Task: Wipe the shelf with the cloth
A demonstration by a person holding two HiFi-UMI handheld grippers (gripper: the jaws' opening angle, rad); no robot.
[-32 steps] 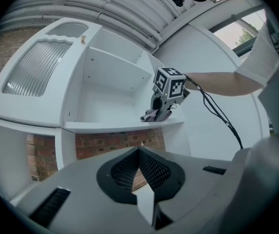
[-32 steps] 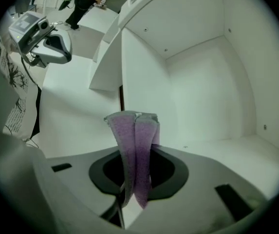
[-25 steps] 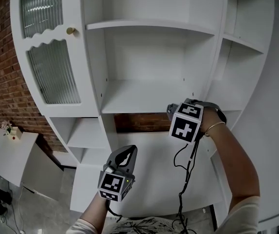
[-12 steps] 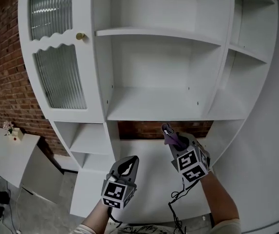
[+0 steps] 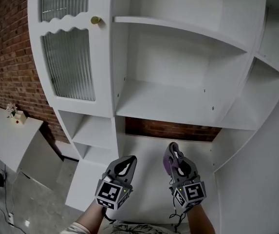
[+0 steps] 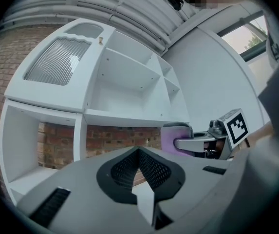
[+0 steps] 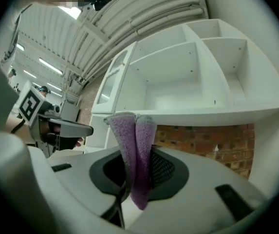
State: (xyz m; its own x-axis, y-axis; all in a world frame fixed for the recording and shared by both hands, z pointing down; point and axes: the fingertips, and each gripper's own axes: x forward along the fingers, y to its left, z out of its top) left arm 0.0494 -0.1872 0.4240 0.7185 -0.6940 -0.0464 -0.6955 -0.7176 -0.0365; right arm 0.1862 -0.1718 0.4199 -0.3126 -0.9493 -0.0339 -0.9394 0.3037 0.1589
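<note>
A white shelf unit fills the head view; its wide middle shelf point(image 5: 178, 104) is bare. My right gripper point(image 5: 171, 152) is low, below that shelf's front edge and apart from it, shut on a folded purple cloth point(image 5: 168, 161). In the right gripper view the cloth point(image 7: 137, 145) stands up out of the jaws of the right gripper point(image 7: 137, 175), with the shelf point(image 7: 202, 113) beyond. My left gripper point(image 5: 125, 165) sits just to the left at about the same height, shut with nothing in it. The left gripper view shows the left gripper point(image 6: 139, 154) with its tips meeting and the cloth point(image 6: 171, 139) at the right.
A cabinet door with ribbed glass point(image 5: 71, 57) and a brass knob point(image 5: 96, 20) stands left of the shelves. Smaller side shelves point(image 5: 93, 130) lie below it. A brick wall point(image 5: 8, 57) and a low white table point(image 5: 10, 138) are at far left. A white counter point(image 5: 144, 179) lies under the grippers.
My right gripper has come down from the middle shelf's front edge with the cloth and now sits low beside the left gripper. The left gripper has barely moved.
</note>
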